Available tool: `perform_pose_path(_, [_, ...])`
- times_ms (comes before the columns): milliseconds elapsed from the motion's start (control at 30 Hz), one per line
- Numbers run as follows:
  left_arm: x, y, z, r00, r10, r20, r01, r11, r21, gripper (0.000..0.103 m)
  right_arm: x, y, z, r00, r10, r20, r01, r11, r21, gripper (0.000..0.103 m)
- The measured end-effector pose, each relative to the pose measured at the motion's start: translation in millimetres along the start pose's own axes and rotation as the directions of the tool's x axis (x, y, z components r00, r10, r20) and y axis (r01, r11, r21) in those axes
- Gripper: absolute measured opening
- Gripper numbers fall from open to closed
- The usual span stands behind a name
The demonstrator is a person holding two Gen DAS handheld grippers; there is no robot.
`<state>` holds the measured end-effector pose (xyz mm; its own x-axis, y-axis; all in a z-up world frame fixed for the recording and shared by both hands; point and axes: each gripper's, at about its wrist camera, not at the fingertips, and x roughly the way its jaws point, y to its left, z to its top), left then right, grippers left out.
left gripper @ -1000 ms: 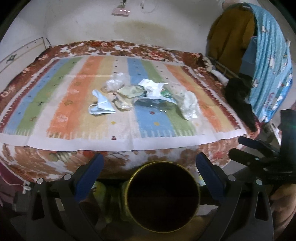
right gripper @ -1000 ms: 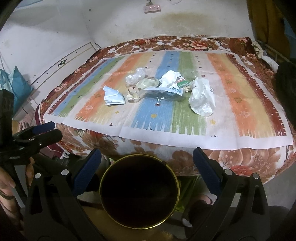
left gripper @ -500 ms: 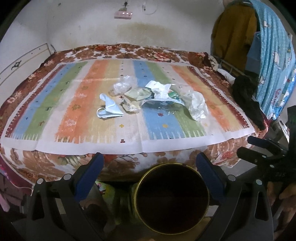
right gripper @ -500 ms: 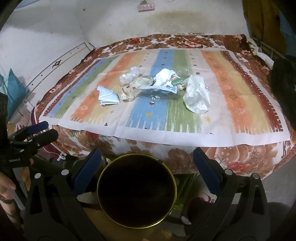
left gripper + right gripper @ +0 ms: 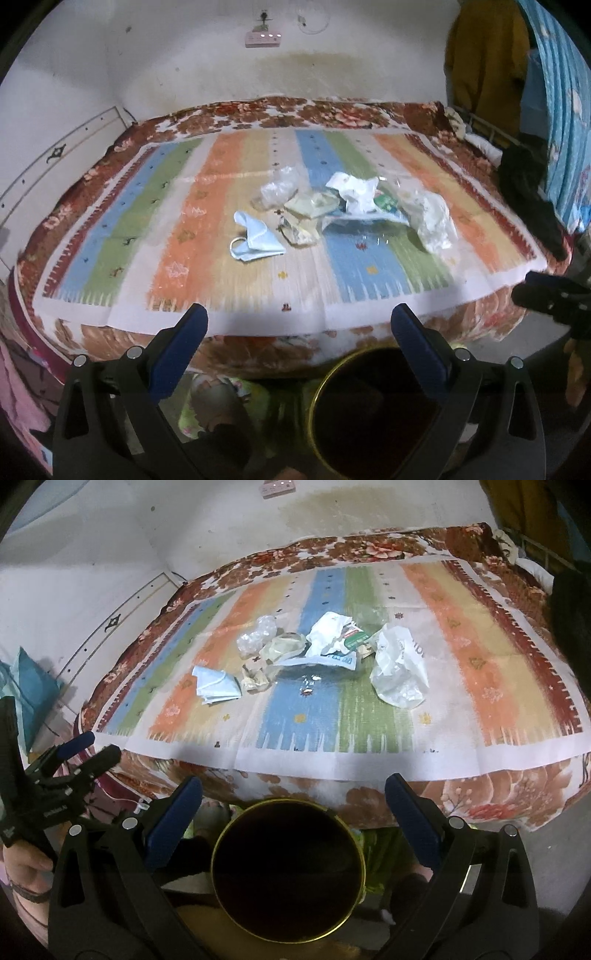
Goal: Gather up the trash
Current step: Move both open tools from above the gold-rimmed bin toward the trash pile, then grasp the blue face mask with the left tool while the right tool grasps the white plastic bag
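Nearest the right gripper (image 5: 293, 794), just below and between its fingers, a round bin (image 5: 288, 871) with a yellow-gold rim stands on the floor, mouth up; its inside is too dark to show any contents. The blue-padded jaws are spread wide and hold nothing. In the left wrist view the same bin (image 5: 373, 413) sits below and to the right of the left gripper (image 5: 299, 321), whose jaws are likewise wide apart and empty. The left gripper also shows at the far left of the right wrist view, gripped by a hand (image 5: 22, 867).

Beyond both grippers lies a bed covered by a striped mat (image 5: 480, 679), its stripes running away from the fingers. The trash sits ahead, near the mat's middle, spread in a loose band running left to right. Left-most is a pale blue face mask (image 5: 214, 686), next to a crumpled brownish scrap (image 5: 255, 679). Farther back are clear crinkled plastic (image 5: 256, 638) and a white crumpled wrapper (image 5: 328, 635) with a green packet (image 5: 356, 637) touching it. At the right end lies a white plastic bag (image 5: 399, 672).
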<state>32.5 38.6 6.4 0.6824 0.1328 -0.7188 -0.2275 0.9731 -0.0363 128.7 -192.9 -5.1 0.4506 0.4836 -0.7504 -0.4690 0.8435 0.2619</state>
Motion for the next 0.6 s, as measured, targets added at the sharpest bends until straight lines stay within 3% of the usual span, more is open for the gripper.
perform_pose_path(133, [9.1, 9.5, 10.8, 0.998, -0.059, -0.036, 0.057, 0.996, -0.071, 0.097, 3.9, -1.6, 12.5, 0.999, -0.036, 0.002, 0.036, 0.999, -0.017, 0.094])
perform_pose_path(400, [30.0, 25.6, 38.3, 0.996, -0.051, -0.076, 0.042, 0.992, -0.115, 0.097, 16.5, -12.4, 46.4, 0.995, -0.099, -0.005, 0.099, 0.995, -0.02, 0.094])
perform_pose_path(500, [41.3, 34.5, 50.2, 0.991, -0.069, -0.112, 0.052, 0.987, -0.151, 0.097, 21.5, -18.7, 59.9, 0.996, -0.093, -0.006, 0.093, 0.996, -0.006, 0.094])
perform_pose_path(600, [47.6, 36.4, 63.6, 0.994, -0.042, -0.102, 0.028, 0.99, -0.137, 0.097, 25.7, -25.6, 72.8, 0.996, -0.085, 0.002, 0.085, 0.996, 0.013, 0.094])
